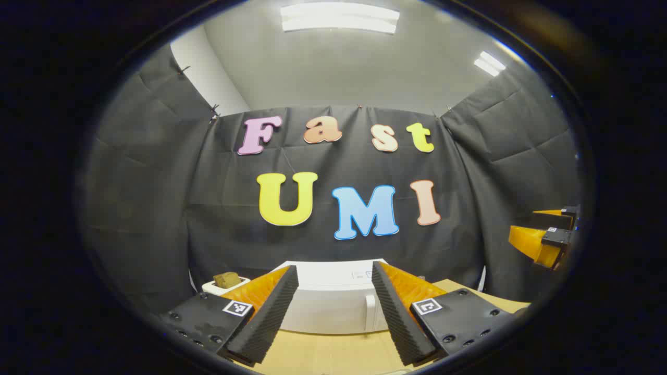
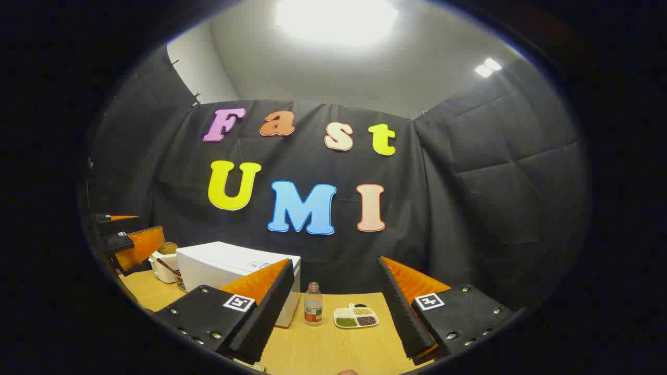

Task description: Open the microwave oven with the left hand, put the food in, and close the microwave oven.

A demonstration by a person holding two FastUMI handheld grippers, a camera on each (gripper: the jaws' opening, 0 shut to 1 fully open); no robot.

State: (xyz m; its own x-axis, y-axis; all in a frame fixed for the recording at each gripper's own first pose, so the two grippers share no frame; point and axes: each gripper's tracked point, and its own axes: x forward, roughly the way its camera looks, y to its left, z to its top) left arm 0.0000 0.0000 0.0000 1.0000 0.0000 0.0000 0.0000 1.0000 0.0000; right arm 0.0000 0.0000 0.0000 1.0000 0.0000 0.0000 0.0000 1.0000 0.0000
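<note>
While both pairs of fingers are gaping wide and holding nothing, the left gripper (image 1: 333, 307) is facing the microwave oven (image 1: 328, 304) squarely, its closed door's upright handle (image 1: 369, 312) lying just right of centre, farther along the bench (image 1: 333, 354). The right gripper (image 2: 333, 307) is hovering farther right, the oven sitting to its left.

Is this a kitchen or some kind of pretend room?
Probably a practice booth, not a real kitchen: black cloth walls surround a light wooden table holding a white box-shaped microwave oven, a small clear bottle and a white divided dish.
</note>
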